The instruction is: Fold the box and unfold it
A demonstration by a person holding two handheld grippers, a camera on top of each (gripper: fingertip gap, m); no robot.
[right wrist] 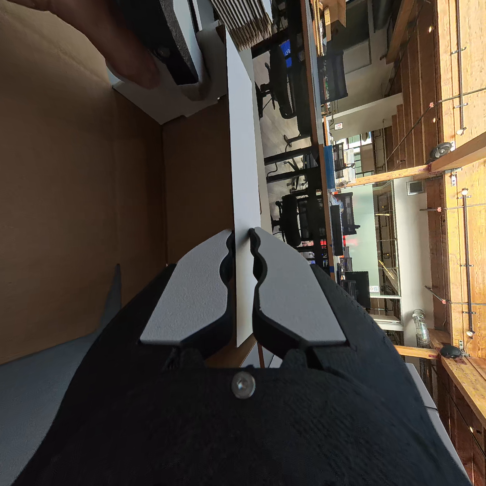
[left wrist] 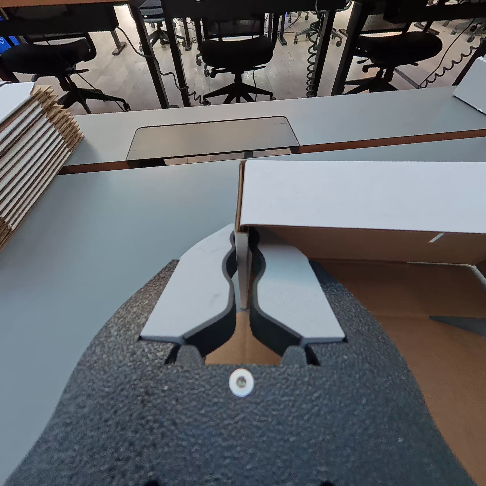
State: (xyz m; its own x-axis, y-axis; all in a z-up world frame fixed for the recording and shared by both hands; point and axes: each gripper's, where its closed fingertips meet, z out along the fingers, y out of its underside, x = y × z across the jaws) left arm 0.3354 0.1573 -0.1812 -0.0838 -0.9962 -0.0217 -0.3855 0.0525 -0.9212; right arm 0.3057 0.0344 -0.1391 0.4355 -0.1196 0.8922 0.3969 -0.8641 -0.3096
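A cardboard box, white outside and brown inside, lies half formed on the grey table. In the left wrist view its long white wall (left wrist: 363, 194) stands up at the right, with the brown floor (left wrist: 394, 315) below. My left gripper (left wrist: 242, 236) is shut on the upright white side flap (left wrist: 243, 271) at the wall's left end. In the right wrist view, turned sideways, my right gripper (right wrist: 242, 231) is shut on the edge of the long white wall (right wrist: 242, 163). The left gripper (right wrist: 168, 47) and a hand show at the top beside the brown interior (right wrist: 79, 184).
A tall stack of flat cardboard blanks (left wrist: 29, 150) lies on the table at the left. Another white box (left wrist: 473, 86) sits at the far right. A dark inset plate (left wrist: 210, 136) lies in the far table. Office chairs (left wrist: 236, 55) and desks stand beyond.
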